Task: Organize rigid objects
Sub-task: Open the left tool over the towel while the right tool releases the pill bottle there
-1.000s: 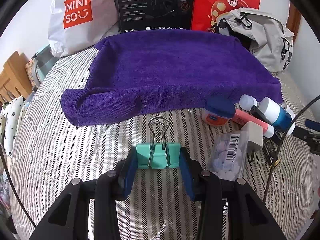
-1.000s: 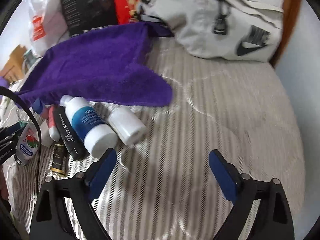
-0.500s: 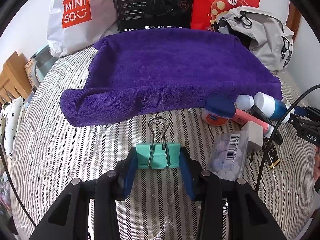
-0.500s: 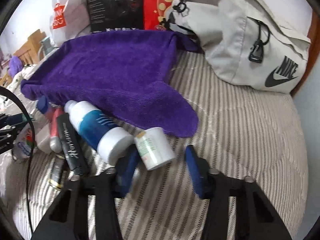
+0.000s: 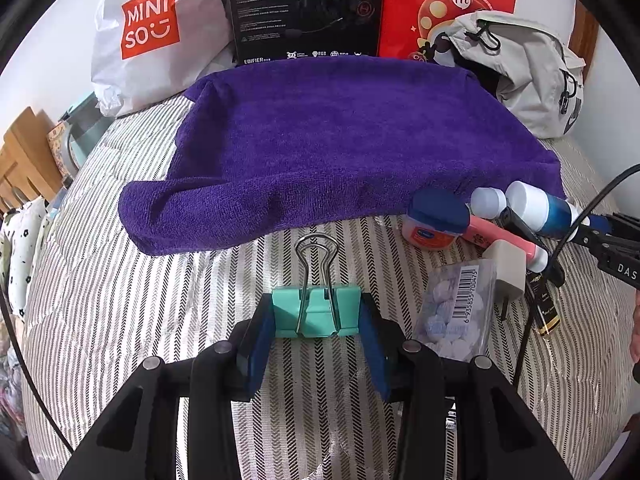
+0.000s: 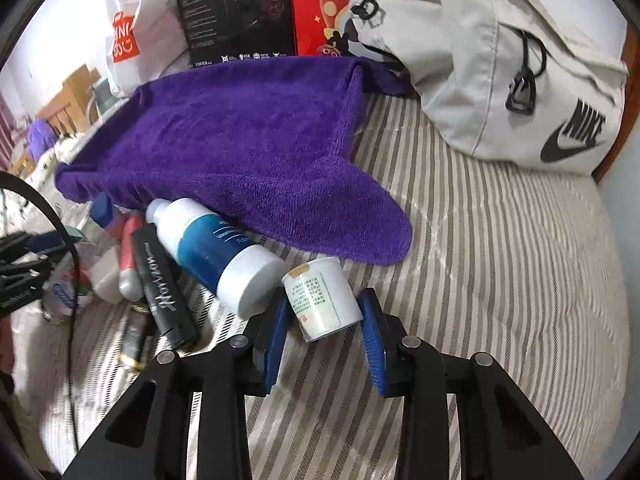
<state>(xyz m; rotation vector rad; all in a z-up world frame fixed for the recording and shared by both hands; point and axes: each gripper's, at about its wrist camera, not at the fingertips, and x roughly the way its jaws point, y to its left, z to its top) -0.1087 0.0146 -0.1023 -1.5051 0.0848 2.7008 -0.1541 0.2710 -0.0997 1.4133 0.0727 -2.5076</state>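
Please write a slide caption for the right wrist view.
Right gripper closes around a small white bottle beside a purple towel.

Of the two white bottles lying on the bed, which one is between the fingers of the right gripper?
The small white bottle with the green-printed label. The larger blue-banded bottle lies beside it, outside the right gripper.

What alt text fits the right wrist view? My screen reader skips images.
The right gripper closes its blue pads around a small white labelled bottle lying on a striped bedspread. A blue-and-white bottle lies beside it, against a purple towel; a grey Nike backpack sits behind.
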